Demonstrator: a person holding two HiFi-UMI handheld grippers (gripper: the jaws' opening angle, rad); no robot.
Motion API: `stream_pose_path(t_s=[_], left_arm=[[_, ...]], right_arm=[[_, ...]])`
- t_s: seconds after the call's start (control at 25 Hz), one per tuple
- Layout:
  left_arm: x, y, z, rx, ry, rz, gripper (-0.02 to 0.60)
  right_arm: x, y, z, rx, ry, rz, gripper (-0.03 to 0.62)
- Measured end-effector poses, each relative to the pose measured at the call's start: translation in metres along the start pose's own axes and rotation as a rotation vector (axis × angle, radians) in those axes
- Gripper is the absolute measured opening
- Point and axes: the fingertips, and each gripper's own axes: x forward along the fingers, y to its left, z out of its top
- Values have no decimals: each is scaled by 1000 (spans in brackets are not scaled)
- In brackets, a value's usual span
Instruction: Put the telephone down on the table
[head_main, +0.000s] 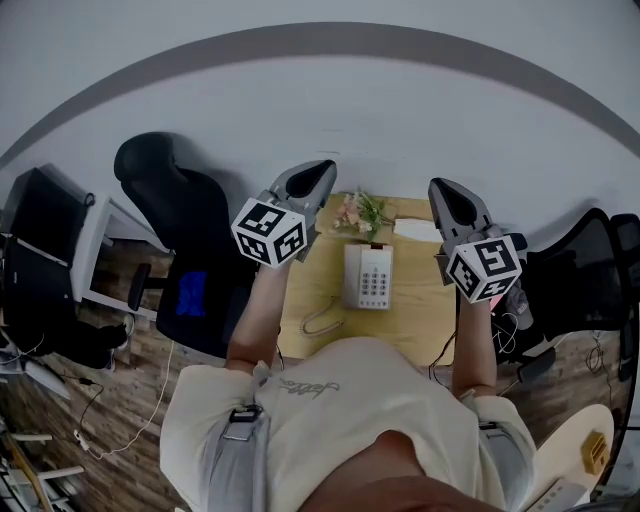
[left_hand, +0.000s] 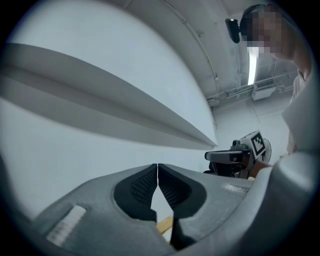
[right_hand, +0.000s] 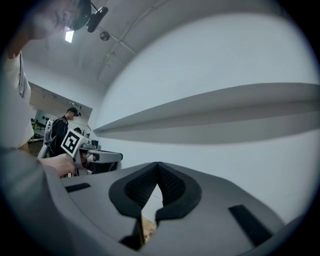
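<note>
Telephone: I see the telephone (head_main: 368, 276) lying flat on the table (head_main: 420, 305), keypad up. Nothing is holding or touching it.
Cord: its cord (head_main: 322, 320) curls off the telephone's left side and over the table's near edge.
Left gripper: my left gripper (head_main: 322, 172) hangs in the air to the left of the telephone, well apart from it. Its own view shows the ribbed pads (left_hand: 145, 185) meeting at the tips with nothing between them, so it is closed and empty.
Right gripper: my right gripper (head_main: 443, 190) hangs to the right of the telephone, also well clear. Its jaws are pressed together at the tips and hold nothing.
Around the telephone: flowers (head_main: 358, 212) lie just behind it and a white pad (head_main: 415, 230) lies behind it to the right. A black chair (head_main: 175, 200) stands far to its left, off the table.
Step in hand: I judge the set-down is already done, since the telephone rests on the table and both of my grippers are empty and away from it.
Next move: I think little is needed beyond keeping both grippers clear of the telephone and its cord. If the telephone had to be shifted, I would first have to open a gripper and bring it down beside the telephone.
</note>
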Motion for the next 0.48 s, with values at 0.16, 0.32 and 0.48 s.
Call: stream_pose_path(t_s=[0.16, 0.32, 0.48], left_arm=[[-11, 3, 5, 29, -13, 46, 20], [-14, 0, 4, 89, 8, 75, 20], [-17, -3, 3, 137, 15, 102, 20]], right_arm=[[-5, -4, 7, -8, -33, -51, 2], [-7, -4, 9, -5, -43, -73, 3], [-6, 1, 3, -67, -16, -89, 3]])
